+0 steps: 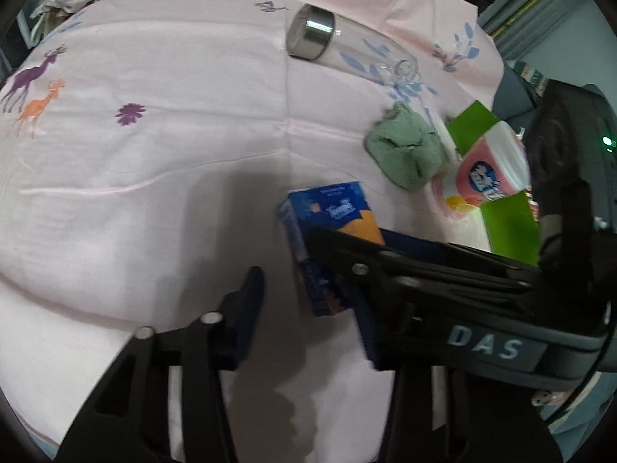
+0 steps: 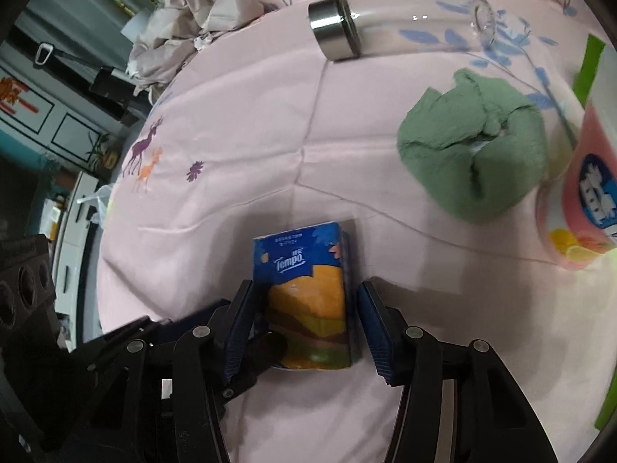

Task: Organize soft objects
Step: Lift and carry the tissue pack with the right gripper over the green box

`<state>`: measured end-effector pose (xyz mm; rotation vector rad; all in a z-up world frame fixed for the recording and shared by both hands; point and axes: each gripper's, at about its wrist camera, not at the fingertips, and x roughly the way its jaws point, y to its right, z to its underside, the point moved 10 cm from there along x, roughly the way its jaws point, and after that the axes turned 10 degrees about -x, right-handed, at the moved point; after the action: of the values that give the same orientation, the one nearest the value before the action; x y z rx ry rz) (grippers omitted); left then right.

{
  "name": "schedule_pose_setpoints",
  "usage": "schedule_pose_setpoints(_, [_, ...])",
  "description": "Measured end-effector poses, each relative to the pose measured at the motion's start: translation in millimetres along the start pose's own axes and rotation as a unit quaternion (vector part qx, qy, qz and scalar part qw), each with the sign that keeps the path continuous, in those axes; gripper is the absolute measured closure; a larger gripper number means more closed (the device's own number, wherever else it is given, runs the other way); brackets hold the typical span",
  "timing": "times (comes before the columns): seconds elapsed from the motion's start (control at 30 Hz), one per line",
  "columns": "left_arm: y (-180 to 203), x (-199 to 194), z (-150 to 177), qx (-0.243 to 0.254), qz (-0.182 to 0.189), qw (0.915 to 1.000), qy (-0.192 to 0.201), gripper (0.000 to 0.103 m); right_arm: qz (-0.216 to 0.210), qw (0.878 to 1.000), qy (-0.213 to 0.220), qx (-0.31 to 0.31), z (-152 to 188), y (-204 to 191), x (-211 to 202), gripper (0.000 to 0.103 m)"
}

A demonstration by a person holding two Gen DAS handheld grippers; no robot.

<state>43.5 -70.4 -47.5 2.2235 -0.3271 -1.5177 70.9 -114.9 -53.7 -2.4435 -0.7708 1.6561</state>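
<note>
In the left wrist view, a pink bedspread (image 1: 154, 154) printed with deer and leaves filled the frame. A blue and orange tissue pack (image 1: 327, 227) lay just right of centre. The left gripper (image 1: 308, 308) sat at the bottom of the frame: one dark finger stood clear on the left, and the other seemed to lie at the pack's right edge, partly hidden under the right gripper's black body, which crossed in from the right. Whether these jaws touched the pack could not be told. A crumpled green cloth (image 1: 405, 150) lay right of centre, a pink paper roll (image 1: 486, 169) beside it at the right edge, and a clear bottle (image 1: 339, 42) with a steel cap lay on its side at the top.

In the right wrist view, the tissue pack (image 2: 308, 293) lay low in the centre, between the blue pads of the right gripper (image 2: 308, 328). The jaws straddled it, half open; a gap showed at the right pad, so the pack was not yet gripped. The green cloth (image 2: 474, 150) sat upper right, the bottle (image 2: 401, 23) along the top, and the pink roll (image 2: 586, 196) at the right edge.

The step in hand appeared to be picking up the pack. The next move likely called for closing gently, since the soft pack would give under the pads.
</note>
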Motion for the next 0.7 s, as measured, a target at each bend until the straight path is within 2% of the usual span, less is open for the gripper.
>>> schedule_pose_setpoints(0.03, [2.0, 0.2, 0.2, 0.001, 0.008, 1.0000, -0.001, 0.075, 0.002, 1.000, 0.001, -0.005, 0.1, -1.4, -0.5, 0.048])
schedule_pose_setpoints(0.1, [6.6, -0.6, 1.6, 0.006, 0.017, 0.9998, -0.001, 0.081, 0.005, 1.000, 0.004, -0.011, 0.5, -2.9, -2.2, 0.049])
schedule_pose_setpoints(0.23, [19.8, -5.3, 3.8, 0.031, 0.019, 0.9993, 0.014, 0.081, 0.009, 1.000, 0.009, -0.015, 1.1, -4.9, -8.1, 0.050])
schedule_pose_setpoints(0.47, [36.1, -32.8, -1.7, 0.062, 0.040, 0.9956, 0.057, 0.081, 0.034, 0.997, 0.064, -0.039, -10.9, -14.5, -44.7, 0.050])
schedule_pose_setpoints(0.7, [69.0, -56.9, -8.3, 0.101, 0.053, 0.9883, 0.102, 0.081, 0.061, 0.990, 0.117, -0.051, -21.4, -14.8, -88.5, 0.050])
